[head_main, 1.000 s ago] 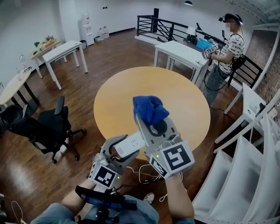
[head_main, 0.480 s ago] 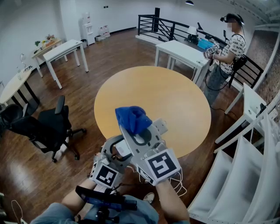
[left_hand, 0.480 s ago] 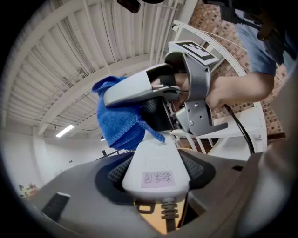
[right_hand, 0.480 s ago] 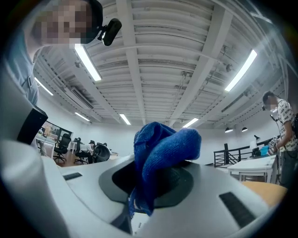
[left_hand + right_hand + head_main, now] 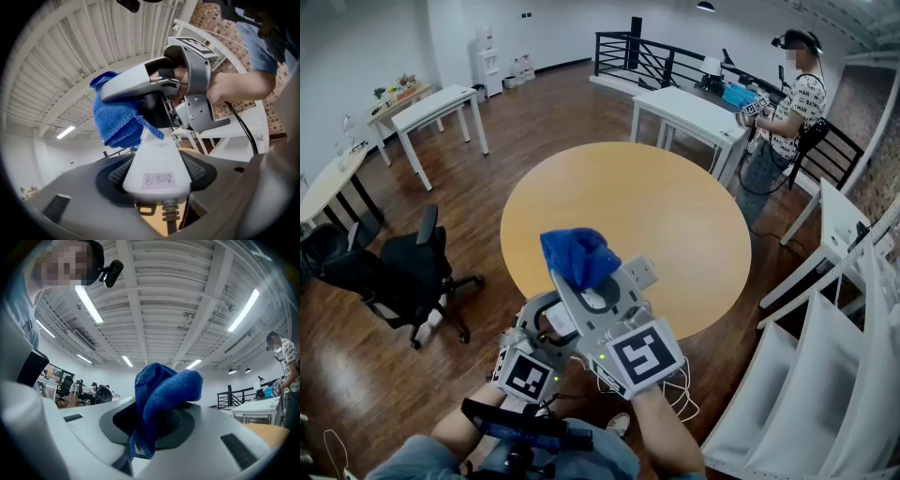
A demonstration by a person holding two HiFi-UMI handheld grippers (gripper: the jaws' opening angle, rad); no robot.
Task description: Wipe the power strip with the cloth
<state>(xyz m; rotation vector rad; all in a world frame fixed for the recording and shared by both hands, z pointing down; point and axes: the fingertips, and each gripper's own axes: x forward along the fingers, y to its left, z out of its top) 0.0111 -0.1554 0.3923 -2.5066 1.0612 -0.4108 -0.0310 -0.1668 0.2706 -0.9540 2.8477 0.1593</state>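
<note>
Right, both grippers are hovering in the air at the near edge of the round wooden table (image 5: 675, 216), and nothing is lying on the tabletop. The left gripper (image 5: 542, 323) is clamping the white power strip (image 5: 157, 168). Its 2 jaws are standing wide and pressing on the strip's flanks, with the labelled end and the cable (image 5: 170, 216) pointing back toward the camera. So the strip is sitting off the table, held low by the person's left hand.

Now the right gripper (image 5: 586, 281) is pinching the blue cloth (image 5: 575, 255). In the right gripper view the jaws are closing on the bunched fabric, with a fold bulging up above them and a strip of it hanging down between them. From the head view this gripper is crossing over the left one, marker cube (image 5: 642, 354) toward the person. In the left gripper view the cloth is sitting right at the strip's far end, with a corner draping onto the white casing.

Off to the left an office chair (image 5: 408, 272) is standing on the wooden floor. At the back right another person (image 5: 787, 103) is standing by a white table (image 5: 689, 112).
</note>
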